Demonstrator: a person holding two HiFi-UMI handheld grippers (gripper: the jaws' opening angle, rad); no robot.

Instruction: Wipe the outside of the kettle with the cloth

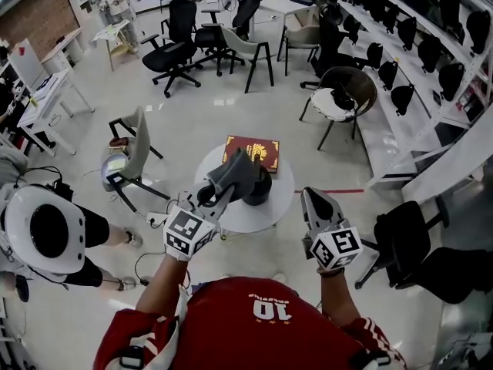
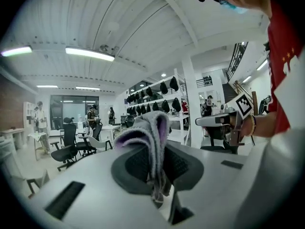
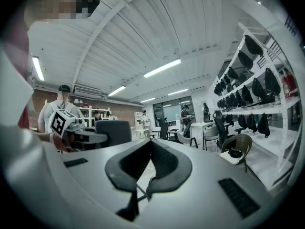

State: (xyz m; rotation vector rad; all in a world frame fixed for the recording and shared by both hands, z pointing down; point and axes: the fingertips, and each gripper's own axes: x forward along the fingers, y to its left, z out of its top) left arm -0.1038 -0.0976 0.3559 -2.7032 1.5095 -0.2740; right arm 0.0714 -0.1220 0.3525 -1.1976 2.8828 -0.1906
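A black kettle (image 1: 261, 192) stands on the small round white table (image 1: 279, 206) in the head view. My left gripper (image 1: 221, 193) is shut on a grey cloth (image 1: 236, 173), which stands up bunched beside and partly in front of the kettle's left side; I cannot tell whether they touch. In the left gripper view the cloth (image 2: 148, 136) is folded over between the jaws of the left gripper (image 2: 153, 149). My right gripper (image 1: 310, 194) hangs to the right of the table, shut and holding nothing; its pads (image 3: 164, 159) meet at the tip of the right gripper (image 3: 151, 143). Neither gripper view shows the kettle.
A red box with gold print (image 1: 251, 149) lies at the table's far edge. A grey chair (image 1: 132, 154) stands to the left, and a person in a white cap (image 1: 46, 230) sits further left. More chairs (image 1: 345, 97) and a shelf wall (image 1: 431, 60) lie beyond and right.
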